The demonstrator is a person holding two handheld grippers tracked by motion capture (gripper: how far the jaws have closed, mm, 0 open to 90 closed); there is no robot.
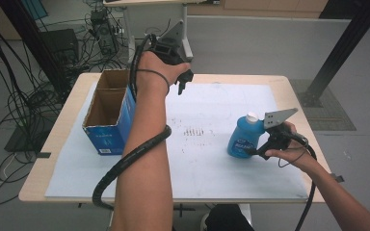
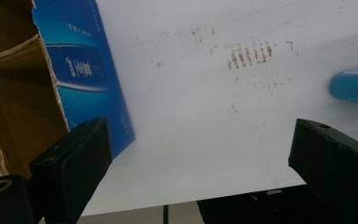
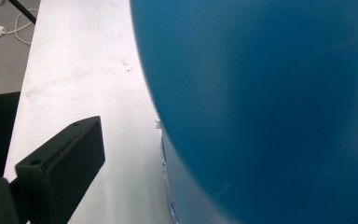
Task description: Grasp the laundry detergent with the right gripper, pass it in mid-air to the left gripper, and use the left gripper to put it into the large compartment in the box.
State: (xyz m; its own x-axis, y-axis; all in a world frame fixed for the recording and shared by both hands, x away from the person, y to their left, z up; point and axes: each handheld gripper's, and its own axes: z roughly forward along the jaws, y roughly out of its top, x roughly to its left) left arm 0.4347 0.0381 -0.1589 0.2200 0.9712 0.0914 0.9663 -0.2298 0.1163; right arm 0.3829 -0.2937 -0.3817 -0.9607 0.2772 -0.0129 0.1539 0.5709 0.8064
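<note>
We note the right gripper [image 1: 259,150] against the blue bottle [image 1: 243,137] standing at the mat's right, grip unconfirmed, left gripper [image 1: 183,82] wide open, empty, raised beside the box [image 1: 107,113]; a glancing push could topple the bottle.

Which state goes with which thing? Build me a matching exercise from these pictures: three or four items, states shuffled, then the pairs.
Things:
1. blue bottle
2. cardboard box
3. left gripper
4. white sheet

States:
A. marked with reddish-brown specks
B. open-topped, at the table's left side
C. held above the table's far part, jaws wide apart, holding nothing
D. standing upright, white cap on, with the right gripper at its side

Pairs: 1-D, 2-B, 3-C, 4-A
</note>
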